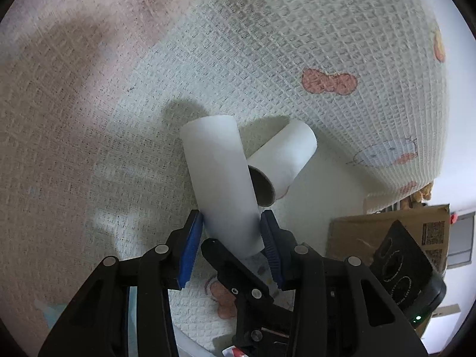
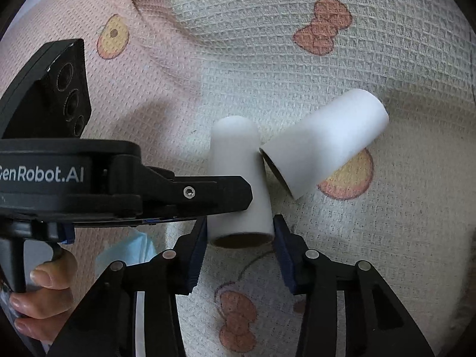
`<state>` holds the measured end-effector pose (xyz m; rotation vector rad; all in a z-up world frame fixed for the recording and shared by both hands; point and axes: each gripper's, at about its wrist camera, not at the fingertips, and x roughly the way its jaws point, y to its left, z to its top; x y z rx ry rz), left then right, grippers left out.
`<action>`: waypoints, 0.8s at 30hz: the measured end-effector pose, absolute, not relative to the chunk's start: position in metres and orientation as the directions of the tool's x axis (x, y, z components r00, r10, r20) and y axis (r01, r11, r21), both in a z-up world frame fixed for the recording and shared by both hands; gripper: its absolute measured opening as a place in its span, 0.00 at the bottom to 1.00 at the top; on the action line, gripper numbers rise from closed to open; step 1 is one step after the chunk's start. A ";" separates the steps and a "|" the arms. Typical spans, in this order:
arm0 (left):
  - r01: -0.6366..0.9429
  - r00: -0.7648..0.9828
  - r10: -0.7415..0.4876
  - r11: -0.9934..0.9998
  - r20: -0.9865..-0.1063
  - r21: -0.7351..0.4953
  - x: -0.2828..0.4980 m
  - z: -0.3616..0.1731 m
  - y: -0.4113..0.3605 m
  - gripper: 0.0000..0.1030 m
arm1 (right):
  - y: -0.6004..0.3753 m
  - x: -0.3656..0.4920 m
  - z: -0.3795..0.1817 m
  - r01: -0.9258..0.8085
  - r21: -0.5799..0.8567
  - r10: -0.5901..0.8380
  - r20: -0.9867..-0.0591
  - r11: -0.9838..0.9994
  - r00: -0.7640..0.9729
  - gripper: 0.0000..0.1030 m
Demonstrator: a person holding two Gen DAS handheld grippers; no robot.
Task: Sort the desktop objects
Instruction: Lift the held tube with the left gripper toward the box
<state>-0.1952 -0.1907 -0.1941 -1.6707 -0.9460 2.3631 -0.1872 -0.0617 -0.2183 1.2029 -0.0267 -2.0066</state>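
Left wrist view: two white paper rolls w/ cardboard cores lie on a waffle-weave blanket (image 1: 125, 136) printed w/ bows and donuts; no bare desk in sight. Long roll (image 1: 220, 184) runs from centre down to 6 o'clock, its near end between the left gripper (image 1: 232, 232) jaws, blue pads against both sides, so it looks gripped at medium width. Short roll (image 1: 282, 160) sits at 1 o'clock of it, open end butting the long roll's side.

Right wrist view: same long roll (image 2: 238, 178), near end w/ brown core showing at 6 o'clock, sits between the right gripper (image 2: 239, 238) jaws. Left pad is at the roll's wall, right pad just beside it; can't tell if contact is firm. Short roll (image 2: 324, 142) at 2 o'clock, touching.

Handling, my read: light, hollow, paper-wrapped tubes; stiff-ish core but will crush or ovalise under a hard squeeze, and round, so may roll on the soft blanket. Best to grip across the diameter near an end or mid-length, gentle pressure.

View diffs: right wrist view shows the left gripper's body crossing over the long roll from 9 o'clock, plus a person's fingers (image 2: 44, 294) on its handle. Left wrist view alone shows a cardboard box (image 1: 386, 232) at 4 o'clock.
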 end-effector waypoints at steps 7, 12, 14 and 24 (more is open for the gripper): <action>0.174 -0.526 0.329 -0.861 -0.784 -0.479 -0.160 -0.154 -0.182 0.43 | -0.059 -0.160 -0.189 0.674 0.303 -0.633 -0.707 -0.674 -0.315 0.39; 0.132 -0.606 0.259 -0.899 -0.752 -0.417 -0.139 -0.122 -0.161 0.43 | -0.040 -0.140 -0.166 0.696 0.299 -0.666 -0.664 -0.653 -0.340 0.39; 0.120 -0.624 0.250 -0.906 -0.741 -0.407 -0.130 -0.113 -0.157 0.43 | -0.036 -0.133 -0.156 0.701 0.298 -0.675 -0.651 -0.648 -0.347 0.39; 0.044 -0.704 0.218 -0.936 -0.676 -0.348 -0.109 -0.052 -0.118 0.43 | -0.028 -0.116 -0.102 0.707 0.277 -0.695 -0.592 -0.650 -0.407 0.39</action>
